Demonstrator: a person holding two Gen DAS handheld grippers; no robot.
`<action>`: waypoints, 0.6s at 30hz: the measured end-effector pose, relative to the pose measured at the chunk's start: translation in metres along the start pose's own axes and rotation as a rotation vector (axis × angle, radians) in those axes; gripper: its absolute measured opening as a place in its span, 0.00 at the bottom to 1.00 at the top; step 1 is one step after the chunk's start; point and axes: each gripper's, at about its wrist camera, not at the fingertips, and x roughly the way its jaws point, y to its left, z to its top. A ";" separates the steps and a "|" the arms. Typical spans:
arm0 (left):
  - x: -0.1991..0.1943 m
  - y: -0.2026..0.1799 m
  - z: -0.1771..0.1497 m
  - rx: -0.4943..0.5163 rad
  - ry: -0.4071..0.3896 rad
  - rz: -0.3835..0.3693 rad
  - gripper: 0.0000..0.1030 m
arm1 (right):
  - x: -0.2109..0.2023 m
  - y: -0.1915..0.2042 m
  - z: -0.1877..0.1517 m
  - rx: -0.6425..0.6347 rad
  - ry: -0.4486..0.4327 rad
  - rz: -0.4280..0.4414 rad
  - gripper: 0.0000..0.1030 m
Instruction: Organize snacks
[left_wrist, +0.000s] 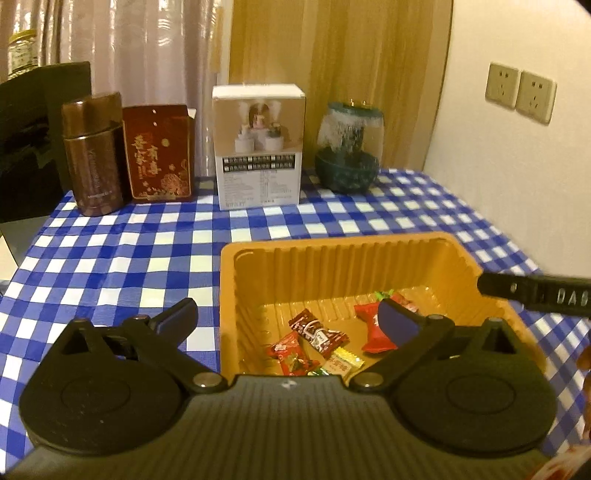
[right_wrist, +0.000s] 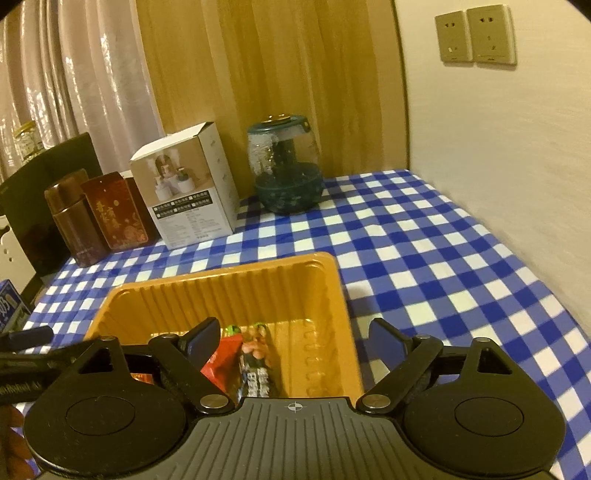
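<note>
Left gripper (left_wrist: 286, 319), right gripper (right_wrist: 291, 338): black linkage arms, blue pads, silver pivot screws, ribbed grey body, round black discs.

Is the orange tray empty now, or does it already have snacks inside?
Not empty. The orange tray holds several wrapped candies on its floor, mostly toward the near side; the far part of the floor is bare.

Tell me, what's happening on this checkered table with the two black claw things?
A person holds a gripper in each hand and is sorting snacks. Both the left gripper and right gripper are open and empty, poised at the orange tray. Several wrapped candies already lie inside it.
</note>
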 end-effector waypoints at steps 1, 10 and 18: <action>-0.004 0.000 0.000 -0.004 -0.006 0.001 1.00 | -0.003 0.000 -0.001 -0.002 0.000 -0.002 0.85; -0.043 -0.003 -0.005 -0.054 -0.027 0.017 1.00 | -0.038 0.009 -0.014 0.005 -0.004 0.012 0.85; -0.078 -0.005 -0.017 -0.055 -0.021 0.019 1.00 | -0.070 0.009 -0.022 0.011 -0.022 0.021 0.85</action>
